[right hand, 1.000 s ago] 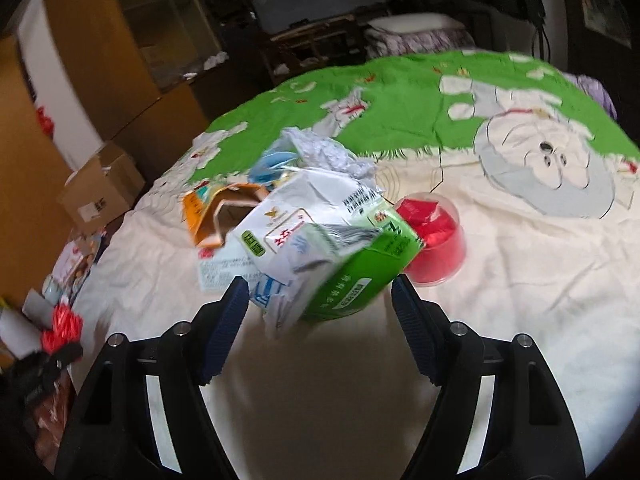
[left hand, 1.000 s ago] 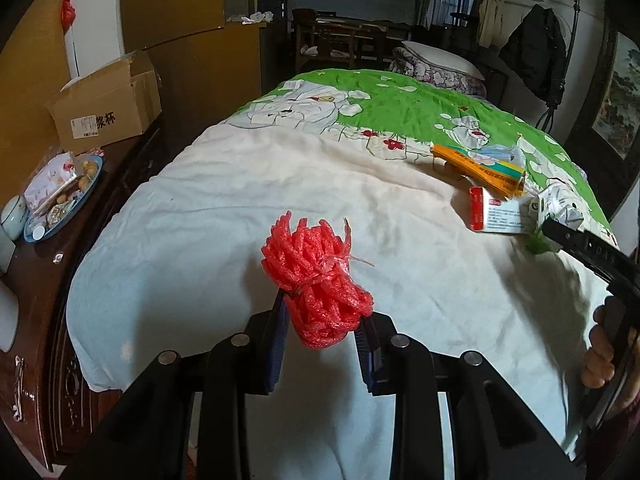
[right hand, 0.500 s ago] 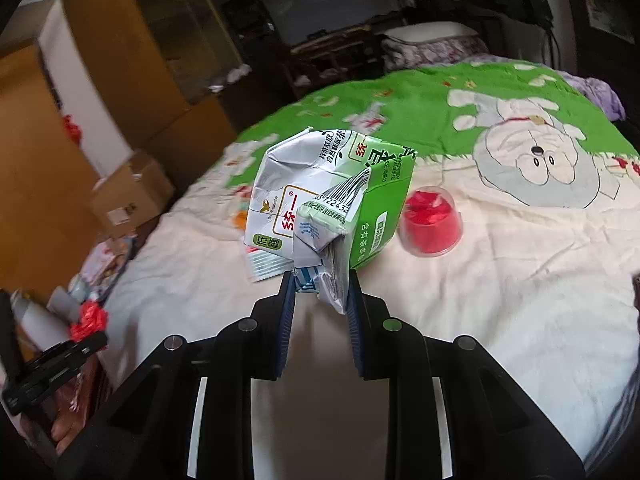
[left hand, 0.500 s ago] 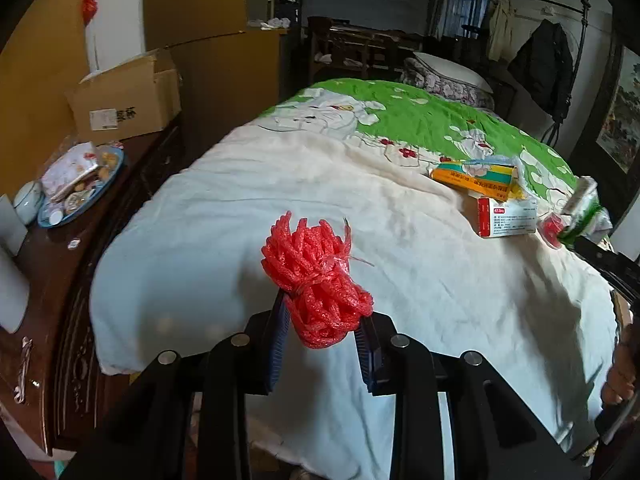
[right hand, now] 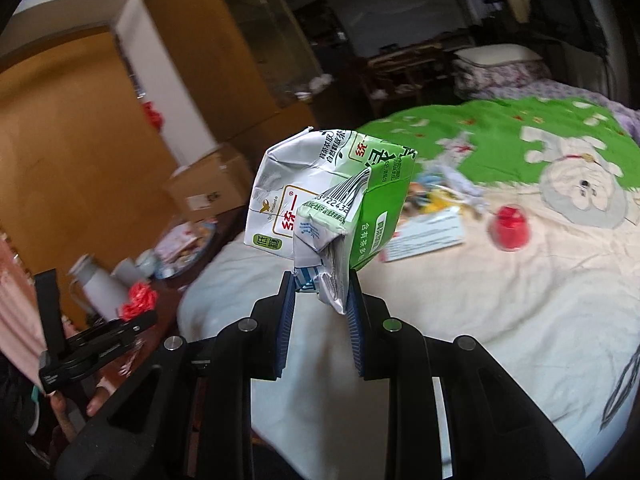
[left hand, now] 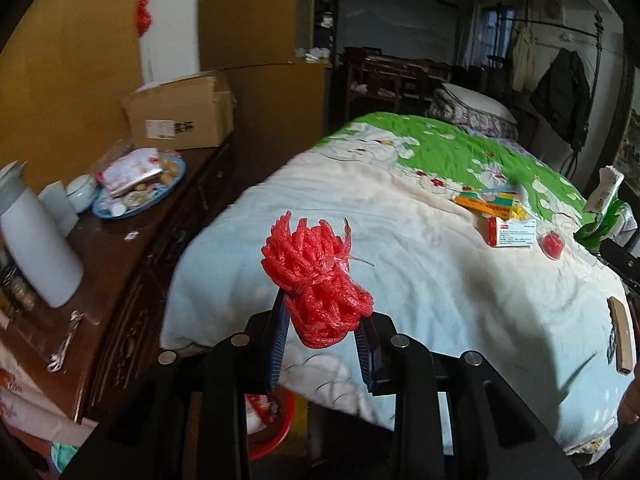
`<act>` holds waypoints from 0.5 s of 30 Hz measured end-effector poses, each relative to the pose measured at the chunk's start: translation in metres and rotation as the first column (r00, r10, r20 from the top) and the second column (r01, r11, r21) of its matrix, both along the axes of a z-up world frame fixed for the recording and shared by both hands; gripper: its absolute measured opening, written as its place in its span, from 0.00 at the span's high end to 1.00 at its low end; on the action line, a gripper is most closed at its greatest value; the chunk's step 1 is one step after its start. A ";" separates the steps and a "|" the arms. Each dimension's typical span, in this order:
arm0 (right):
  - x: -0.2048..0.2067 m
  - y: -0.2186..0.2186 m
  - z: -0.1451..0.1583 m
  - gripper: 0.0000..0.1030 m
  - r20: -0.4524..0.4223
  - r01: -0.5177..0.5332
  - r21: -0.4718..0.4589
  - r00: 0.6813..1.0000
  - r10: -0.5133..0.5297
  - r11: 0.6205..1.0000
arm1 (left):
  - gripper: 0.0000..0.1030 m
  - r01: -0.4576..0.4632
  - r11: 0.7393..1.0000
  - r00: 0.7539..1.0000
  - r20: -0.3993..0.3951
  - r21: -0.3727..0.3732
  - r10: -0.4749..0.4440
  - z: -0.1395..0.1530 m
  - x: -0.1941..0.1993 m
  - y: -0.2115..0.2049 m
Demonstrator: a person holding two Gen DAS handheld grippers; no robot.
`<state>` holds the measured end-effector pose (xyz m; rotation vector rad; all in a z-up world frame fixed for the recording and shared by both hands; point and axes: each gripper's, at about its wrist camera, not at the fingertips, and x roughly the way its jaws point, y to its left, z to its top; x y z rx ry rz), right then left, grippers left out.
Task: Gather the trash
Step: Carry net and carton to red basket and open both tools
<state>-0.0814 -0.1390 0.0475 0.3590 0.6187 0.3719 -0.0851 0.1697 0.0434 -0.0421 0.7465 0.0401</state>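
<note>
From the left wrist view, my left gripper [left hand: 322, 336] pinches the red foam net [left hand: 316, 280], and it has lifted back off the bed [left hand: 440, 280] since a second ago. Below its fingers a red basin [left hand: 276, 420] has come into view on the floor, with some wrapper in it; I judge that is the drop point. A medicine box [left hand: 512, 232] and a red cup [left hand: 553, 243] remain on the bed.

From the right wrist view, my right gripper [right hand: 320, 300] has just closed its jaws on the crushed drink carton [right hand: 332, 196], now lifted clear of the bed.
</note>
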 end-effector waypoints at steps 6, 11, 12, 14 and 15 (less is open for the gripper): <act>-0.017 0.039 0.011 0.75 0.010 -0.105 0.003 0.994 0.105 0.995 | 0.70 -0.065 0.998 0.998 -0.009 0.017 0.065 -0.005 -0.030 0.035; -0.024 0.071 0.012 0.75 -0.006 -0.169 -0.005 0.986 0.169 0.986 | 0.70 -0.121 0.993 0.992 -0.049 -0.009 0.120 -0.025 -0.042 0.070; -0.023 0.075 0.012 0.75 -0.011 -0.177 -0.009 0.984 0.177 0.984 | 0.70 -0.129 0.992 0.990 -0.060 -0.016 0.128 -0.030 -0.043 0.077; -0.023 0.087 0.010 0.75 -0.023 -0.194 -0.021 0.981 0.193 0.981 | 0.70 -0.141 0.989 0.986 -0.091 -0.038 0.137 -0.043 -0.041 0.090; -0.022 0.092 0.009 0.75 -0.029 -0.201 -0.026 0.979 0.200 0.979 | 0.70 -0.145 0.988 0.985 -0.103 -0.048 0.140 -0.048 -0.041 0.097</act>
